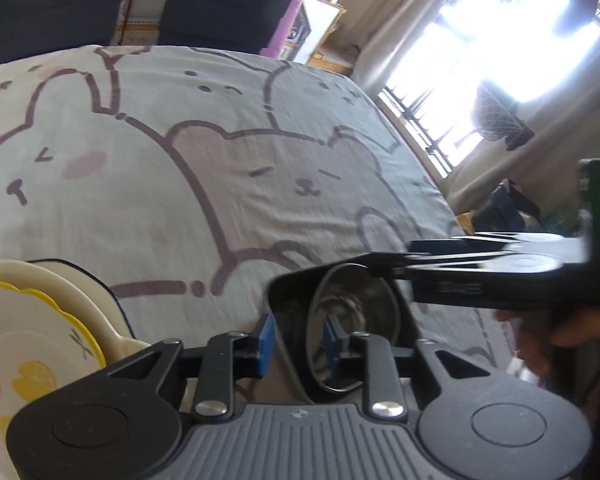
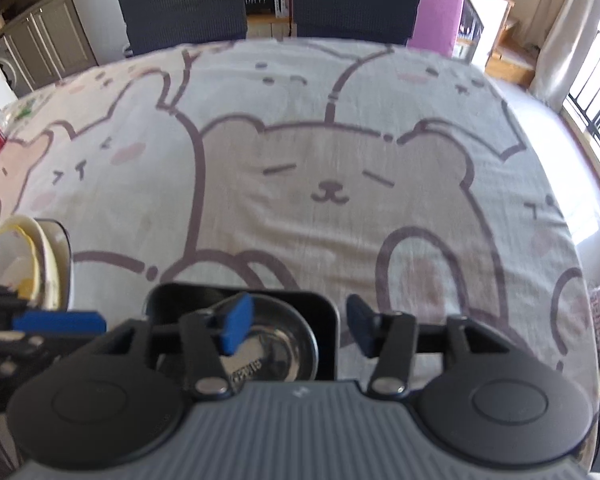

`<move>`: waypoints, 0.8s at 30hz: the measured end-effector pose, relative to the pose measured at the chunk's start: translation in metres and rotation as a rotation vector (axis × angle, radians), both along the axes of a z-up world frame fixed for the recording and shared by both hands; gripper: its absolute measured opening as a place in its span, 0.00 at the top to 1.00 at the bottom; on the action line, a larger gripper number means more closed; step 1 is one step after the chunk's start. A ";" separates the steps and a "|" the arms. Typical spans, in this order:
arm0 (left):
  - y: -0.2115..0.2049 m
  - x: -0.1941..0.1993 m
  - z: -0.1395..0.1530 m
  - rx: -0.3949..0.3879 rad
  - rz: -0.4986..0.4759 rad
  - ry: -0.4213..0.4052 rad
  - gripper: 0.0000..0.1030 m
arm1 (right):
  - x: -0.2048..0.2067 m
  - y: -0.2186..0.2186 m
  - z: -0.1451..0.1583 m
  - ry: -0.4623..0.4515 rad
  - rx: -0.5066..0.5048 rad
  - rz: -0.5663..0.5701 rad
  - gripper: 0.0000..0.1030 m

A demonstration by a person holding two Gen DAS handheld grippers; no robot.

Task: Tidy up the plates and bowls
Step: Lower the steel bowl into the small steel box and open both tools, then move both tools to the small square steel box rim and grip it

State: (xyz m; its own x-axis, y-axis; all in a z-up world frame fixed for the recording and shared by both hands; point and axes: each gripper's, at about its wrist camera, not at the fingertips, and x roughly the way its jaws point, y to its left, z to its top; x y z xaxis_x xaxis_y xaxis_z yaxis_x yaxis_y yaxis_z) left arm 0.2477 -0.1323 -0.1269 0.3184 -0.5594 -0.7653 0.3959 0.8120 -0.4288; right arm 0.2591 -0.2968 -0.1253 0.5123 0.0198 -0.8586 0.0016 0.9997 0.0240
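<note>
Steel bowl [image 1: 354, 336] in black tray [image 1: 288, 312], jaws straddling rim

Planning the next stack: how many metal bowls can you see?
1: the metal bowl sits in a black tray between both grippers. Others may be hidden in the plate stack.

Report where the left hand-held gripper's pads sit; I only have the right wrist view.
Observer: The left hand-held gripper straddles the black tray's wall, with one pad outside and one inside the steel bowl.
Operator: Say whether it is clamped.
Observer: Cannot tell. The pads stand close to the wall, but contact is unclear.
Operator: Describe the top plate beside it.
Observer: The yellow-rimmed plate shows a lemon slice and pink hearts.
</note>
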 end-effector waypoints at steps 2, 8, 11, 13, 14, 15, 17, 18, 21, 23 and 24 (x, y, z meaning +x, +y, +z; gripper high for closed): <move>0.000 0.003 -0.003 0.013 0.006 0.009 0.68 | -0.004 -0.005 0.006 -0.015 0.013 -0.008 0.39; -0.003 0.007 -0.011 0.044 0.001 0.015 0.68 | -0.016 -0.028 0.004 0.034 0.013 -0.029 0.39; -0.005 0.008 -0.013 0.053 -0.005 0.013 0.68 | -0.023 -0.038 -0.003 0.085 0.016 -0.032 0.38; -0.008 0.009 -0.014 0.059 -0.008 0.010 0.68 | -0.029 -0.043 -0.006 0.107 0.020 -0.023 0.38; -0.009 0.009 -0.015 0.063 -0.009 0.011 0.68 | -0.031 -0.044 -0.007 0.113 0.020 -0.016 0.38; -0.010 0.010 -0.016 0.067 -0.010 0.011 0.68 | -0.034 -0.045 -0.010 0.119 0.020 -0.008 0.38; -0.012 0.010 -0.018 0.076 -0.013 0.011 0.68 | -0.037 -0.045 -0.013 0.137 0.012 0.006 0.38; -0.013 0.010 -0.018 0.081 -0.016 0.010 0.68 | -0.037 -0.044 -0.016 0.144 0.006 0.013 0.38; -0.016 0.010 -0.020 0.091 -0.023 0.013 0.68 | -0.037 -0.044 -0.023 0.163 -0.013 0.016 0.38; -0.017 0.010 -0.022 0.097 -0.027 0.015 0.68 | -0.036 -0.043 -0.026 0.175 -0.015 0.019 0.38; -0.018 0.010 -0.023 0.099 -0.029 0.016 0.68 | -0.034 -0.042 -0.028 0.180 -0.019 0.022 0.38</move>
State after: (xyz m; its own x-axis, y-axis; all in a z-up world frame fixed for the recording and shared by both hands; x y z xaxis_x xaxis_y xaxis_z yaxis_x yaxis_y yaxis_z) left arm 0.2577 -0.1503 -0.1496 0.2907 -0.4896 -0.8221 0.4137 0.8390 -0.3534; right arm 0.2247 -0.3383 -0.1530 0.3495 0.0122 -0.9369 -0.0177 0.9998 0.0064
